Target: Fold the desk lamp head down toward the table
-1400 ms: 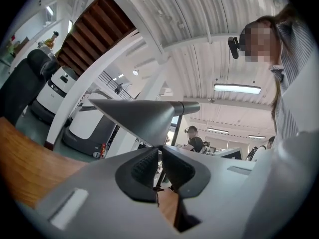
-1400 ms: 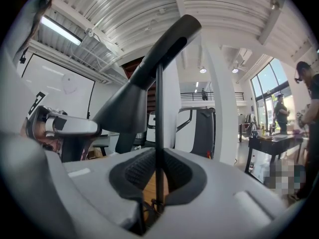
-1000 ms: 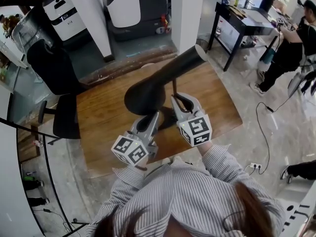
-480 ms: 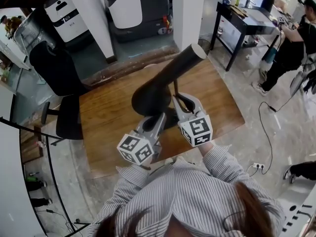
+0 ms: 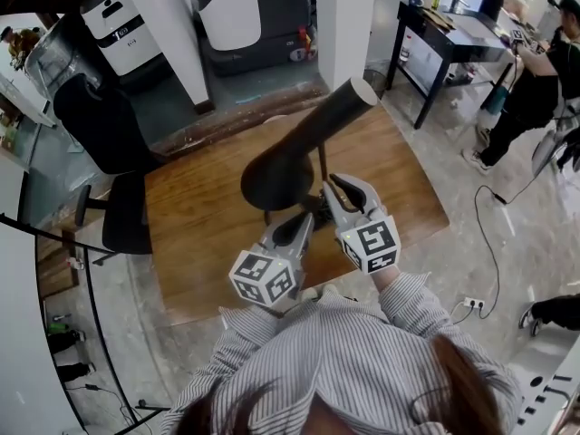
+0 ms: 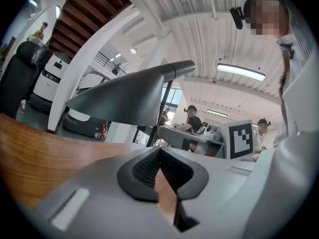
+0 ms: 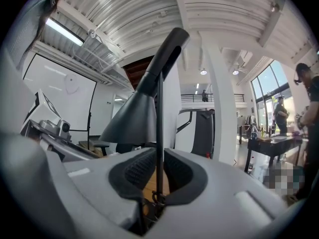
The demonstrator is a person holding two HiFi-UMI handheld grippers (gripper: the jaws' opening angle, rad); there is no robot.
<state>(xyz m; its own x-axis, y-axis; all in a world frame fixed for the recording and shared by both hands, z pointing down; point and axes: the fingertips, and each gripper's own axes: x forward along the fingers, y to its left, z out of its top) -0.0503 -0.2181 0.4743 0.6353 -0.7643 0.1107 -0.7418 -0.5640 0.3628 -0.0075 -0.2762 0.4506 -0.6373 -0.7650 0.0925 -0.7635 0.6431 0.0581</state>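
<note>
A desk lamp stands on the wooden table [image 5: 195, 229]. Its black cone-shaped head [image 5: 294, 152] is tilted, wide mouth toward the left, on a thin black stem [image 5: 320, 172]. My right gripper [image 5: 334, 185] is shut on that stem, which runs upright between its pads [image 7: 158, 176] just above the base. The head [image 7: 142, 101] rises above those jaws. My left gripper [image 5: 304, 224] is shut with nothing in it, just below and in front of the head's mouth [image 6: 124, 96]. Only bare table wood shows behind its closed pads [image 6: 158, 157].
A black office chair [image 5: 104, 130] stands off the table's left end. A white pillar [image 5: 344, 16] and white machines [image 5: 236, 7] lie beyond the far edge. At the back right are a black desk [image 5: 453, 39] and a person [image 5: 535, 80]. A cable [image 5: 485, 234] trails on the floor.
My left gripper has drawn back toward me and to the right, away from the lamp head's mouth. The right gripper has kept its hold on the stem.
</note>
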